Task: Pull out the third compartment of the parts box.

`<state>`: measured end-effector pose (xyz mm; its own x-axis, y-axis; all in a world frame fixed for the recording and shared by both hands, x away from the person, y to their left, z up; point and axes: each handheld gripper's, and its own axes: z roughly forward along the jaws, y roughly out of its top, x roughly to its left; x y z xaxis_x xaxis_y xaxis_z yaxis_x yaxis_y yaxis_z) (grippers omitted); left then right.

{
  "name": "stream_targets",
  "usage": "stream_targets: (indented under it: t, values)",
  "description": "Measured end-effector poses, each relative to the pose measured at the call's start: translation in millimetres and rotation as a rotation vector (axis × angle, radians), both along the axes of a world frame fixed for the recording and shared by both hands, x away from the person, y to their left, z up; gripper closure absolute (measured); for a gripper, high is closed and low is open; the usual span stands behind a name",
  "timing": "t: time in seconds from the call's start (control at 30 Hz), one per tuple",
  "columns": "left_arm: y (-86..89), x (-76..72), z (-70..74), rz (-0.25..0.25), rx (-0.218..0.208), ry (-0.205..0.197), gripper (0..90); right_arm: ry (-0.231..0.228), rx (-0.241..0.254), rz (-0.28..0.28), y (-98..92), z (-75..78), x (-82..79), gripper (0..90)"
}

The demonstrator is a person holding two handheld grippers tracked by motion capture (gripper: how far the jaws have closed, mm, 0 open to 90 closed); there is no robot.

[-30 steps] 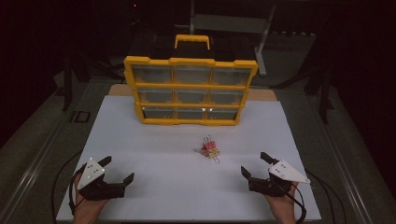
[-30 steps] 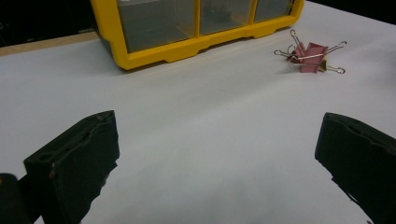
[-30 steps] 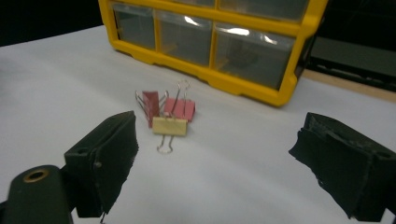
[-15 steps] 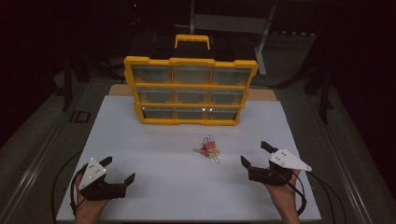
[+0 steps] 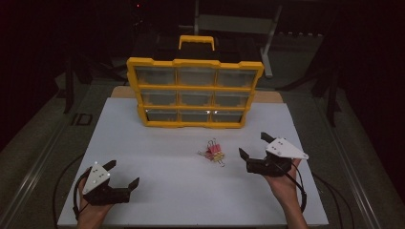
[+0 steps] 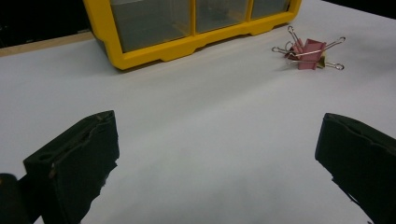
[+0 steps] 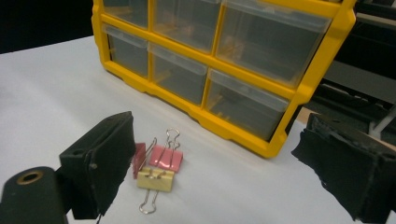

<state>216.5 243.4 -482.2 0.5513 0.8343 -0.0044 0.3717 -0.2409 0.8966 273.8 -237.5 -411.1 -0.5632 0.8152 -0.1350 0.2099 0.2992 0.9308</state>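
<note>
spanning most of the high view, the white table carries everything else. at its twelve o'clock edge stands the yellow drawer organizer, upright, three rows of three clear drawers, all pushed in as far as i can tell.

next in size come the two tools. the left gripper sits at about seven o'clock on the table, jaws spread wide, nothing between them, well apart from the work. the right gripper sits at about four o'clock, jaws also spread wide and holding nothing, aimed toward the organizer.

smallest is the cluster of binder clips, lying on the bare table just below the organizer's middle, near the right gripper at its nine o'clock. in the right gripper view it sorts into pink clips and a yellow clip touching in front (the one closest to the jaws), with the heap just beside the left-hand jaw rather than between the two.

the step in hand looks like picking one clip. to do it well, i'd swing the right gripper so the yellow clip's body sits centred between the jaws, come down low, and pinch the flat body, not the wire handles, which would likely twist or drag the neighbours along.
</note>
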Motion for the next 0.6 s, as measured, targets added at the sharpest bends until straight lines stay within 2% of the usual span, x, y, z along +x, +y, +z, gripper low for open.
stream_targets:
  t: [0.43,0.6]
  values:
    - [-1.4,0.2,-0.2,-0.012,0.003,0.005,0.5,-0.037,-0.009,-0.006,7.1,19.4,13.2,9.8]
    - [-1.0,0.3,-0.1,-0.011,0.002,0.004,0.5,-0.037,-0.023,-0.006,12.2,26.8,22.1,9.8]
